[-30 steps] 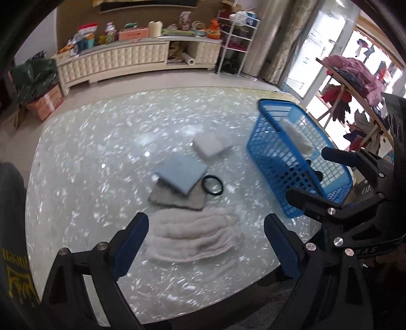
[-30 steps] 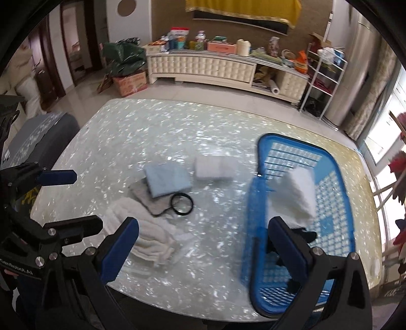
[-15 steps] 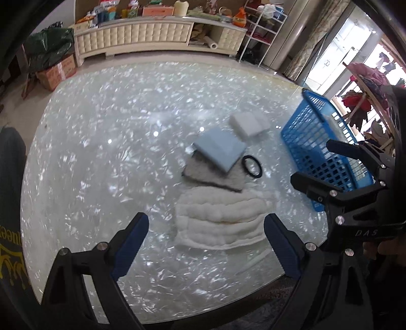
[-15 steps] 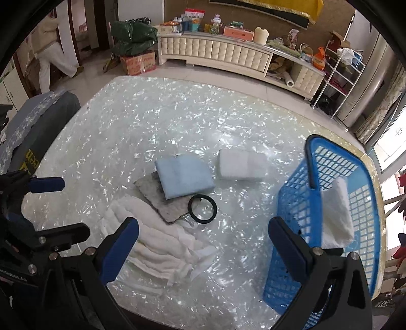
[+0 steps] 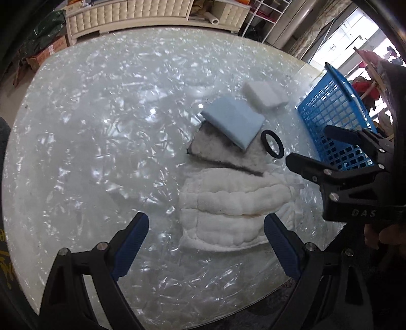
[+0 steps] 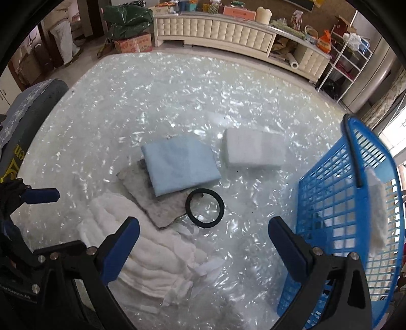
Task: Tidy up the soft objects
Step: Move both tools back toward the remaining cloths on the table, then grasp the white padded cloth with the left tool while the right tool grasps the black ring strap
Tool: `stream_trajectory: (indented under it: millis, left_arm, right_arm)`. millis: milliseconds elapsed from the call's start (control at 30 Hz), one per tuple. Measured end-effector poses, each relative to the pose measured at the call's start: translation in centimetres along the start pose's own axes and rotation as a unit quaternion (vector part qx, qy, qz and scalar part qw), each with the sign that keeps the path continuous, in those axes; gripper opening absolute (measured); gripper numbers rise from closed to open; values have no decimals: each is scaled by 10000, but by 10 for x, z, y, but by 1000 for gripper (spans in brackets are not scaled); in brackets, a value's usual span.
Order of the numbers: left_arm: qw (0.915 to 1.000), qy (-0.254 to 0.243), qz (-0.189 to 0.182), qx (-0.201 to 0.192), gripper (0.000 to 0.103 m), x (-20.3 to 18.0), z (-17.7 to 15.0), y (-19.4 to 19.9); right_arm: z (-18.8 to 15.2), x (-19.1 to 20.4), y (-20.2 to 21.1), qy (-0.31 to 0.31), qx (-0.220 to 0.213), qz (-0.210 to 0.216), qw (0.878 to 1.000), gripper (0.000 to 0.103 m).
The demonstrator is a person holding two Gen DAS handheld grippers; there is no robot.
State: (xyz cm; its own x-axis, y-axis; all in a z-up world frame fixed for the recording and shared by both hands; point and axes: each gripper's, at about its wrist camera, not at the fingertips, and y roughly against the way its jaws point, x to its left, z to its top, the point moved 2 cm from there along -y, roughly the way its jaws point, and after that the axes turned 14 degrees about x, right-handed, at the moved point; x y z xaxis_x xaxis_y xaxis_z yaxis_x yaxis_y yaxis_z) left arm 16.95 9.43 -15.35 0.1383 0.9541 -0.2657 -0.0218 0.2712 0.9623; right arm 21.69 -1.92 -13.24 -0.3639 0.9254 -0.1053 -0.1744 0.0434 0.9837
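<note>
A white quilted cloth (image 5: 228,203) (image 6: 142,246) lies near the table's front edge. Behind it a folded light-blue cloth (image 5: 233,121) (image 6: 180,165) rests on a grey felt piece (image 5: 223,154) (image 6: 157,205), with a black ring (image 5: 272,147) (image 6: 205,208) beside them and a white foam block (image 5: 265,94) (image 6: 253,152) farther back. A blue basket (image 5: 335,119) (image 6: 342,215) at the right holds a white cloth (image 6: 378,208). My left gripper (image 5: 205,236) hangs open over the quilted cloth's near edge, empty. My right gripper (image 6: 203,243) is open too, above the table between cloth and basket.
The shimmering glass table (image 5: 101,127) ends close to both grippers. A white tufted cabinet (image 6: 215,30) with clutter, a wire shelf rack (image 6: 347,55), a green bag (image 6: 127,20) and a cardboard box stand beyond it. A dark padded chair (image 6: 30,106) sits at the left.
Both grippers have come down toward the table and tilted more steeply. The cloths now look larger and closer. Both stay open and empty; nothing on the table has moved.
</note>
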Motion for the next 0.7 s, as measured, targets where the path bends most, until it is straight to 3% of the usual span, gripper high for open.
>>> stream_trajectory:
  millis: [100,300,500,567,700]
  left_arm:
    - [9999,-25,-53,97,90,1,7,-9]
    - [9994,-137,25,311,75,0,16,-28]
    - [9988,-237,-37,433,71,-7,18,-43]
    - [9987,-272,-73,422,65,-10,20,-46]
    - [9989,-264,-43,379,40,-15,24,-48]
  right_arm:
    - [4,-4,-11,-57,117,49,9999,96]
    - [9,-14,-29,-177,274,189,9993,94]
    - [11,-18,-46,-216,386,223,9988,87]
    - [13,-19,-48,-246,404,272,9985,83]
    - [16,-20,-55,-297,440,369,9979,74]
